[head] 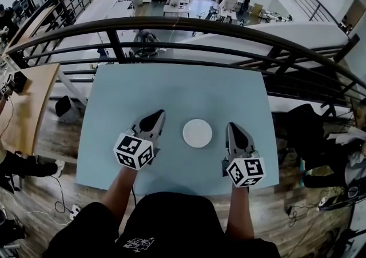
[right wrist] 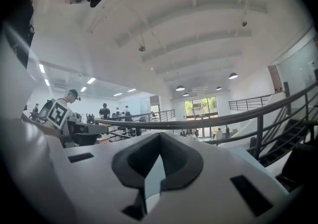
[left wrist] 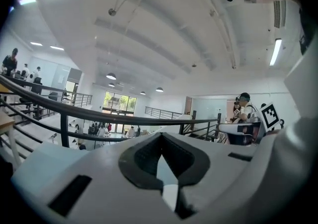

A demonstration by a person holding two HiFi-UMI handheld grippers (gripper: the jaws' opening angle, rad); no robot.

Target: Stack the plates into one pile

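A white round plate (head: 197, 133) lies flat near the middle of the head view, on the lower half of a pale blue rectangular table (head: 171, 91). It is the only plate shape in sight. From straight above, it cannot be told whether this is one plate or several already piled (no rim edges show apart).

Just left of the plate is the left gripper (head: 153, 119), white and grey with a dark tip. Just right of it is the right gripper (head: 234, 132), of the same build. Neither touches the plate. Each carries a black-and-white marker cube (head: 134, 151) at its near end, toward the bottom of the frame, where the person's bare forearms and dark clothing show.

In the left gripper view the left gripper (left wrist: 160, 138) has its jaws pressed together with nothing between them. The right gripper view shows the same of the right gripper (right wrist: 159, 137). Both views look out level over a curved dark metal railing (head: 189, 25) toward a bright hall, not down at the table. This suggests the tools are held raised and idle on either side of the plate, rather than set for a grasp.

Beyond the railing, at the top of the head view, a lower floor holds desks and seated people.
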